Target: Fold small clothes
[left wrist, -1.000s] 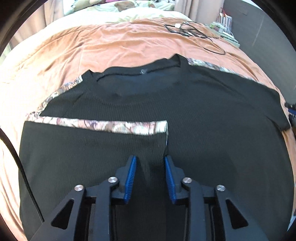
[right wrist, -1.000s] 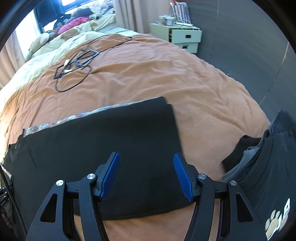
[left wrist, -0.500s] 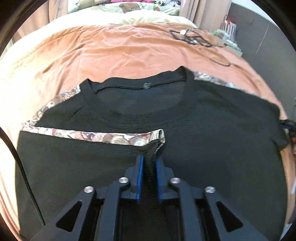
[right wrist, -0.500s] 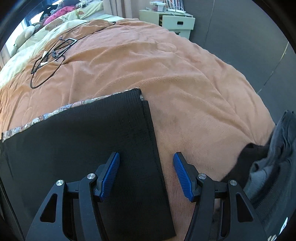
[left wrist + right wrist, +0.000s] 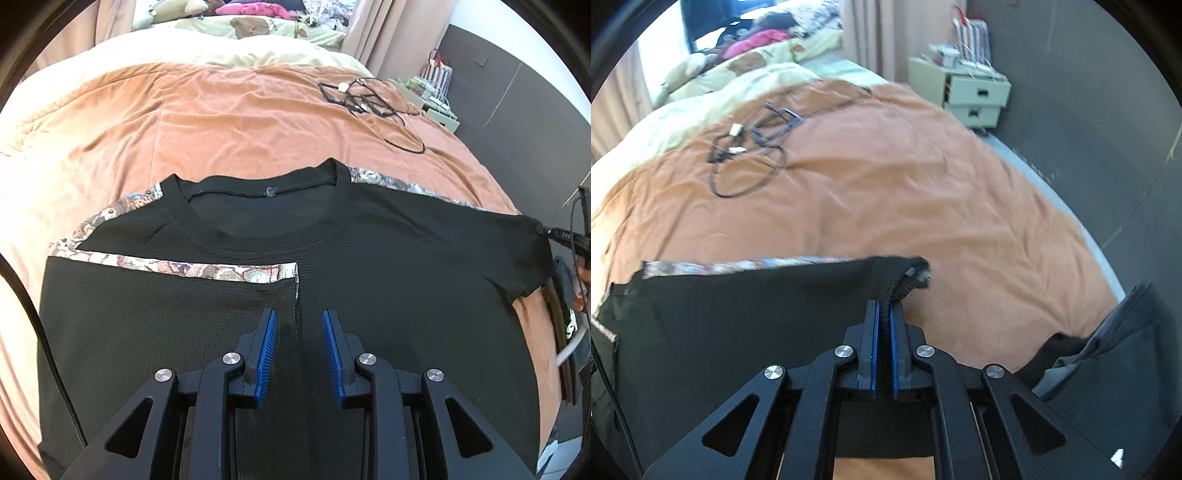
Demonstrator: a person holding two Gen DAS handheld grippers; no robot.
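Note:
A black T-shirt (image 5: pixel 388 266) with patterned shoulder trim lies flat on the orange bedspread (image 5: pixel 229 122). Its left sleeve side is folded inward, the trim edge (image 5: pixel 192 267) lying across the chest. My left gripper (image 5: pixel 299 332) is open just above the folded edge, holding nothing. In the right wrist view my right gripper (image 5: pixel 884 321) is shut on the edge of the shirt's right sleeve (image 5: pixel 890 280), which is bunched and lifted between the pads.
A tangle of black cables (image 5: pixel 365 103) lies further back on the bed. A pile of dark clothes (image 5: pixel 1108 350) sits at the bed's right edge. A cream nightstand (image 5: pixel 967 92) stands by the dark wall. Pillows and bedding are at the head.
My left gripper, shut on the folded sleeve edge half a second ago, has opened and let go. My right gripper has closed on the right sleeve edge and lifted it.

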